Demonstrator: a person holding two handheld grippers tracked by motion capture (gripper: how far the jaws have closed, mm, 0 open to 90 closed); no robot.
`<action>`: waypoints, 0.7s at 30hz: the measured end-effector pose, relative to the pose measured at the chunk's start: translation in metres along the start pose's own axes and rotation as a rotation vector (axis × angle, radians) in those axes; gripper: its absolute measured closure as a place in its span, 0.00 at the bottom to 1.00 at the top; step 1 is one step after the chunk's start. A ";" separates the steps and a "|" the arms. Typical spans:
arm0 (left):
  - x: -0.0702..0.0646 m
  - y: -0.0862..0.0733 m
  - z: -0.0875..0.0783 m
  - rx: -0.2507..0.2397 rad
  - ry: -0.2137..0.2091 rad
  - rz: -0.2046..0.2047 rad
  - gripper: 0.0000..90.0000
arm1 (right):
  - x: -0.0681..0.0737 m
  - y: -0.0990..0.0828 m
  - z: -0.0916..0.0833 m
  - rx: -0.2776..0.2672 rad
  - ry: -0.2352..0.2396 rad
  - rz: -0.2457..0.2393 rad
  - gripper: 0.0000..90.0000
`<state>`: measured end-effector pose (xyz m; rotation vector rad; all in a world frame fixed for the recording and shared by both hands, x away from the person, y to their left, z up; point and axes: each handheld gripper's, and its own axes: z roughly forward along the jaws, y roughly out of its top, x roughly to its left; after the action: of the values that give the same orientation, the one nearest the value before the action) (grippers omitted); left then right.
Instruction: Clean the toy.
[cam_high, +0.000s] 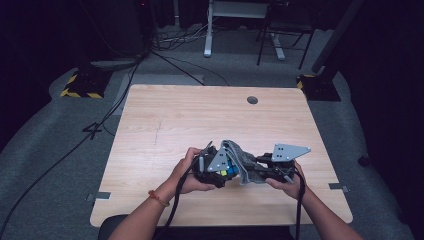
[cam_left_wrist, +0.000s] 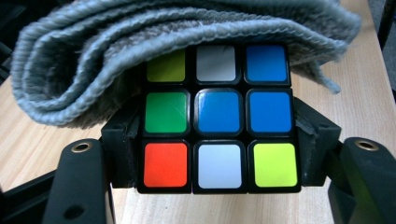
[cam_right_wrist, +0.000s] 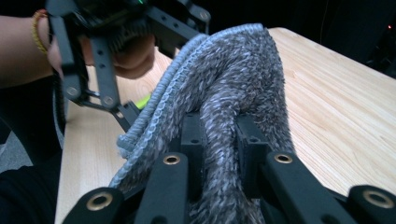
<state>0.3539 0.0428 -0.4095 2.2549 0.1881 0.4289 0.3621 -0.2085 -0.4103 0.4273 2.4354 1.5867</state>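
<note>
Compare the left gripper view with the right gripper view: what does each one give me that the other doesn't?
Left gripper view: the puzzle cube clamped between the left gripper jaws, with its coloured face toward the camera and its top tucked under the cloth. Right gripper view: the right gripper pinching a fold of that cloth, with the person's hand behind. Both: the grey cloth and the wooden table.

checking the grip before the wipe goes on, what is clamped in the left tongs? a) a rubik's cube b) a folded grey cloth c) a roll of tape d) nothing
a: in the left gripper view the left tongs are shut on the sides of the rubik's cube, while the grey cloth drapes over its top and is pinched by the right tongs.
</note>
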 end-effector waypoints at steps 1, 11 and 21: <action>0.000 0.000 -0.001 -0.006 0.003 -0.002 0.37 | -0.001 -0.001 0.001 0.008 -0.004 0.004 0.86; 0.004 0.000 -0.009 -0.039 0.009 -0.014 0.37 | -0.005 -0.008 0.010 0.079 -0.022 0.018 0.86; -0.001 0.001 -0.002 0.012 0.013 0.010 0.37 | 0.008 0.002 0.002 0.011 -0.037 -0.052 0.86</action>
<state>0.3519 0.0431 -0.4074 2.2663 0.1874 0.4492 0.3552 -0.2036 -0.4094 0.3877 2.4092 1.5317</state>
